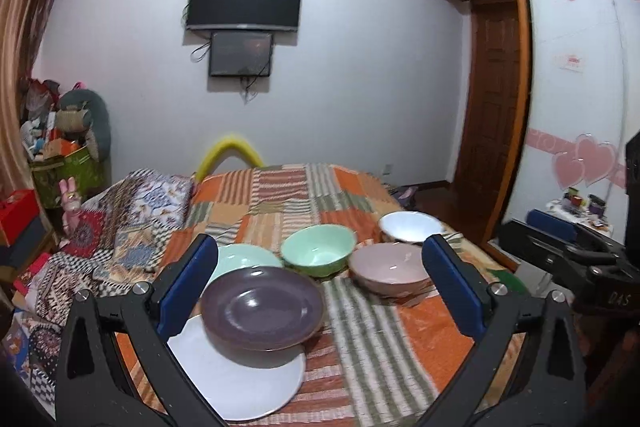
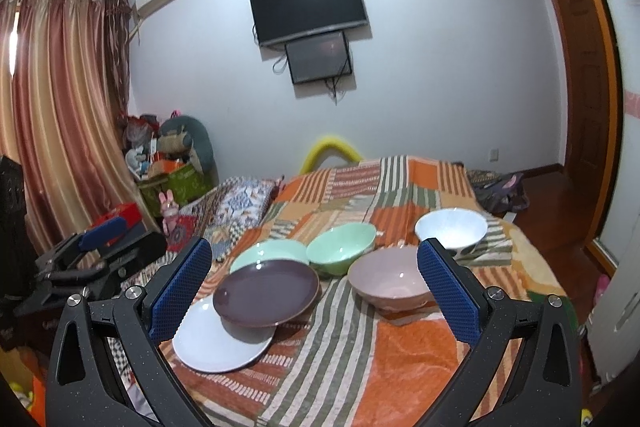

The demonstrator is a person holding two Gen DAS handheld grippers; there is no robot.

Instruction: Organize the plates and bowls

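On the striped orange bedspread lie three plates: a purple plate overlapping a white plate in front and a mint green plate behind. To their right stand a green bowl, a pink bowl and a white bowl. My left gripper hovers open above the dishes, nothing between its blue pads. My right gripper is likewise open and empty over them.
A patterned quilt lies bunched along the bed's left side. Boxes and stuffed toys pile up by the curtain. The bed's right edge drops to a wooden floor beside a wardrobe. Each gripper shows at the other view's edge.
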